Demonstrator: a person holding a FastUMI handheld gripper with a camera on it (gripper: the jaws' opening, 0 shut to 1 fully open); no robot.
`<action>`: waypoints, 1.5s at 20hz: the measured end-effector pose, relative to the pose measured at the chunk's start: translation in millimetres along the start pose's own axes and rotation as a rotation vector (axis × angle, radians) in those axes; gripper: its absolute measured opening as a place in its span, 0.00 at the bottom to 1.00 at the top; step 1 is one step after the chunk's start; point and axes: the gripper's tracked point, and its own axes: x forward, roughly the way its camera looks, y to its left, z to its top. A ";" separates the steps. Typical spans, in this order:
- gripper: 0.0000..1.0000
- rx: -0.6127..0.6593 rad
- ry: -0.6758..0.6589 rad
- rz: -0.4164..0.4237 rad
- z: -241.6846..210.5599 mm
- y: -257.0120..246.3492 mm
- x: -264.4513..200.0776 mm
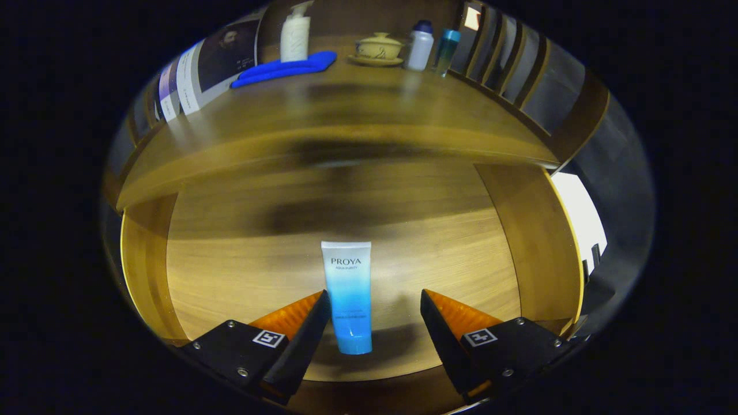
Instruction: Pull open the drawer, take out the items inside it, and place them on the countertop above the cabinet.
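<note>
Gripper: the gripper (375,311) hangs over the open wooden drawer (536,253), fingers spread wide, gripping nothing.
Tube: a white-to-blue plastic cosmetic tube (349,297) lies on the drawer floor between the fingers, close against the left one, well clear of the right, cap end toward the camera.
Countertop: the wooden countertop (357,109) above carries a blue folded cloth (285,68), a white pump bottle (295,34), a cream lidded bowl on a saucer (377,49), a white bottle with a blue cap (420,45) and a teal bottle (447,51).
</note>
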 end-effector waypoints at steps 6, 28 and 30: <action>0.88 -0.046 0.077 0.037 -13.1 9.6 10.1; 0.36 -0.234 -0.157 0.010 -5.9 -1.1 -46.8; 0.36 -0.273 -0.215 -0.019 6.1 -7.5 -63.2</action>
